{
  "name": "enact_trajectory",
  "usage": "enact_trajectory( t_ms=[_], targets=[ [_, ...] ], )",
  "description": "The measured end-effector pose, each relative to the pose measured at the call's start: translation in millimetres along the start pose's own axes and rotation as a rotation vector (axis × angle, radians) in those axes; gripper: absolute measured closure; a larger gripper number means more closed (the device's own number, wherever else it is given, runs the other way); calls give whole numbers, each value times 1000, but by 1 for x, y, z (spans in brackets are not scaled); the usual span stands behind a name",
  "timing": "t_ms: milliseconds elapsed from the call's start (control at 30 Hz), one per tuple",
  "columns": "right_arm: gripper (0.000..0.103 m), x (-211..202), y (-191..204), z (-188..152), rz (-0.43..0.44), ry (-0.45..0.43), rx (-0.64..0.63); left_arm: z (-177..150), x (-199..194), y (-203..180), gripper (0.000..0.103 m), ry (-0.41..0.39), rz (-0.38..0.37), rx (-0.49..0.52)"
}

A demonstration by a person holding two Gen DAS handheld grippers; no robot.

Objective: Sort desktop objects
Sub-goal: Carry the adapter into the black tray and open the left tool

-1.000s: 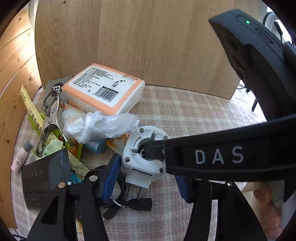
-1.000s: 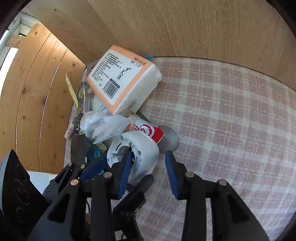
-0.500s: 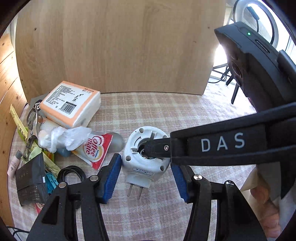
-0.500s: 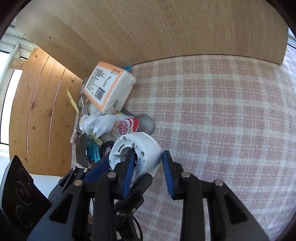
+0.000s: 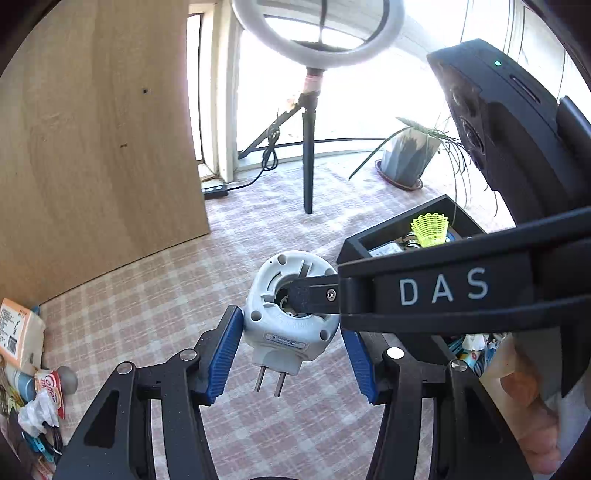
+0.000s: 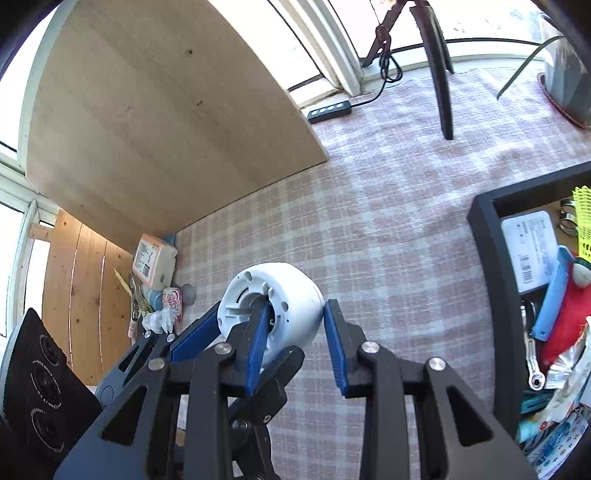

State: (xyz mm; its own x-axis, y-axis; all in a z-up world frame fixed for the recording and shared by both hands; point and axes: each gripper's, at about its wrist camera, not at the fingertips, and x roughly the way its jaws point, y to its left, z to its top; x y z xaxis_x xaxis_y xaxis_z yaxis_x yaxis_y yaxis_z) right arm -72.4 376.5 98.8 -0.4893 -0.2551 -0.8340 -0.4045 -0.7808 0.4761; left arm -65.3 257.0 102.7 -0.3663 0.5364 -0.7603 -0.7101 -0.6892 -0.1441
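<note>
One white plug (image 5: pixel 284 332), round and hollow in the middle, and it's up off the checked tabletop (image 5: pixel 147 295) with its two prongs (image 5: pixel 269 382) hanging straight down. Two grippers on it, both mine.

My right gripper (image 6: pixel 295 314) comes in from the side and angles down. One blue pad is tucked into the plug's hollow and the other sits on the outside wall, so the jaws are at a narrow setting and clamped on that wall. In the left wrist view that arm runs right across the frame, its tip buried in the opening, with my right hand (image 5: pixel 528 406) low at the edge, fingers wrapped round the handle.

My left gripper (image 5: pixel 291 328) points down from below the plug. Its jaws stand wide, one pad on each side of the white body, the prongs hanging between them. The pads sit right up against the plug, but whether they press on it I cannot tell.

Out to the right, one black box (image 6: pixel 491 258), already holding things. One yellow shuttlecock (image 5: pixel 430 225) shows at its far end. Off to the left against the wooden board (image 5: pixel 92 129) is the pile: one orange-and-white tissue pack (image 6: pixel 153 254), one red-and-white creamer sachet (image 6: pixel 173 299), and bits too small to name. Behind, one ring light (image 5: pixel 317 33) on its stand and one potted plant (image 5: pixel 406 158).
</note>
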Motion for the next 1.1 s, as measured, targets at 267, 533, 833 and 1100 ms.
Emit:
enact_trajectory(
  t_ms=[267,533,833,1100],
  targets=[
    [73,-88,-93,0,-104,-131,107,37,22,-114,50,1,-116,131],
    [76,-163,-175,-6,-182,-236,234,69,35,-214,50,2,-161,222],
    [67,-209,-202,-11,-279,-340,257,65,28,-191,46,-4,-79,196],
    [67,-183,-165,-5,-242,-295,163,53,17,-111,46,26,2,51]
  ],
)
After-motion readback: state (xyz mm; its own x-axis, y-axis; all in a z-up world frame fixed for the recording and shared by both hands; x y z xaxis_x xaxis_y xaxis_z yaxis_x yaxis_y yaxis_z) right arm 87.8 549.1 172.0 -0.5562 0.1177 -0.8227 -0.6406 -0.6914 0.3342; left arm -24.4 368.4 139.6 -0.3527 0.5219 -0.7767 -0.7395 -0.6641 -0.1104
